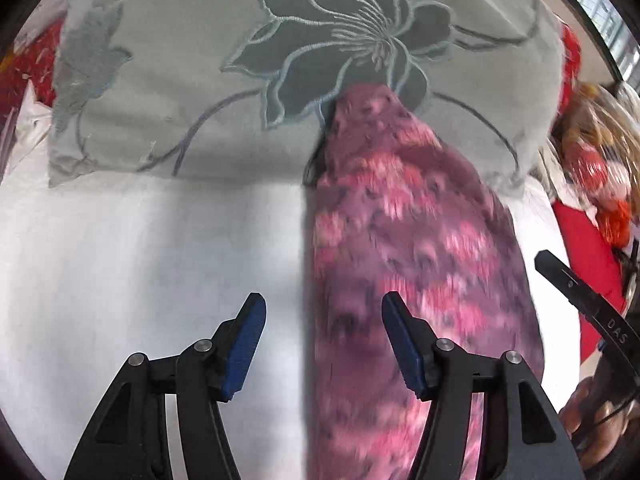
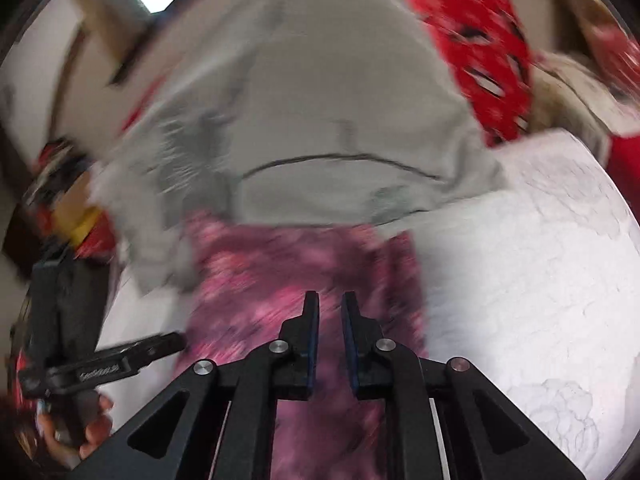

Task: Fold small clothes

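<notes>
A pink and purple patterned garment (image 1: 420, 220) lies as a long narrow strip on the white bed sheet (image 1: 120, 260). Its far end touches a grey flowered pillow (image 1: 180, 80). My left gripper (image 1: 323, 300) hovers open over the strip's left edge, with nothing between its blue pads. In the right wrist view the same garment (image 2: 280, 264) lies under my right gripper (image 2: 331, 298). The jaws there stand a narrow gap apart, and no cloth is pinched between them. This view is blurred.
Red patterned cloth (image 2: 480, 40) and a plush toy (image 1: 600, 168) lie to the right of the pillow (image 2: 340, 100). Bare white sheet (image 2: 520, 280) spreads on both sides of the garment. A hand (image 2: 92, 440) holds the left tool at the picture's left edge.
</notes>
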Available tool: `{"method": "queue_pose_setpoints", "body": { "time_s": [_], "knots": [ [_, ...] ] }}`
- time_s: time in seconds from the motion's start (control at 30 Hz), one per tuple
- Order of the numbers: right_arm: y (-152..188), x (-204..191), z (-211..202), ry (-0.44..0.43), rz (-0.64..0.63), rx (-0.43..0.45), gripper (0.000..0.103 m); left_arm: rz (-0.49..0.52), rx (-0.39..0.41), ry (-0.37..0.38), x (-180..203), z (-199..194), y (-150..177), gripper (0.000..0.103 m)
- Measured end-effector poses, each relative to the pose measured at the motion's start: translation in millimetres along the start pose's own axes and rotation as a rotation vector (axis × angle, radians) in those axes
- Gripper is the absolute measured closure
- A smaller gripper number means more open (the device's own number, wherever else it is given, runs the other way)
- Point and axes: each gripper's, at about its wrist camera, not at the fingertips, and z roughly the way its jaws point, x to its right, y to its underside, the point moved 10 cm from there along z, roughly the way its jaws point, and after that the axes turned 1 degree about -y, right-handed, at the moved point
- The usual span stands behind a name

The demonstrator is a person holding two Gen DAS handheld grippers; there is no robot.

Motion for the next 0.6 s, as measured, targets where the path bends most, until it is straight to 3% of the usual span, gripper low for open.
{"method": "queue_pose_setpoints", "body": {
  "time_s": [0.07,0.13,0.27,0.37,0.43,0.47,0.53,0.6],
  "knots": [
    [19.2,-8.7,0.6,-0.002,-0.074,-0.030,0.080,0.027,-0.018,-0.014,5.8,9.0,18.3,0.042],
    [50.6,4.3,26.0,0.140,-0.152,-0.160,0.080,0.078,-0.004,-0.080,6.9,15.5,27.8,0.040],
    [45.0,-3.1,5.4,0.144,-0.119,-0.113,0.077,0.141,0.017,-0.101,16.6,-12.2,31.1,0.043],
    [47.3,-21.7,-23.3,0.048,-0.123,-0.060,0.076,0.142,0.060,-0.083,20.2,-33.8,44.6,0.042],
    [60.7,-26.7,-29.8,0.019,-0.130,-0.069,0.072,0.144,0.038,-0.100,19.7,-29.9,57.9,0.042],
    [67.7,-23.0,-29.9,0.029,-0.140,-0.083,0.071,0.147,-0.005,-0.102,19.0,-16.4,70.5,0.040],
    [86.3,-2.2,-17.5,0.132,-0.177,-0.170,0.071,0.131,-0.039,-0.098,15.7,-9.9,83.7,0.038],
    [87.4,1.1,-23.2,0.148,-0.183,-0.155,0.071,0.129,-0.041,-0.089,17.1,-19.7,86.6,0.039]
  ]
}}
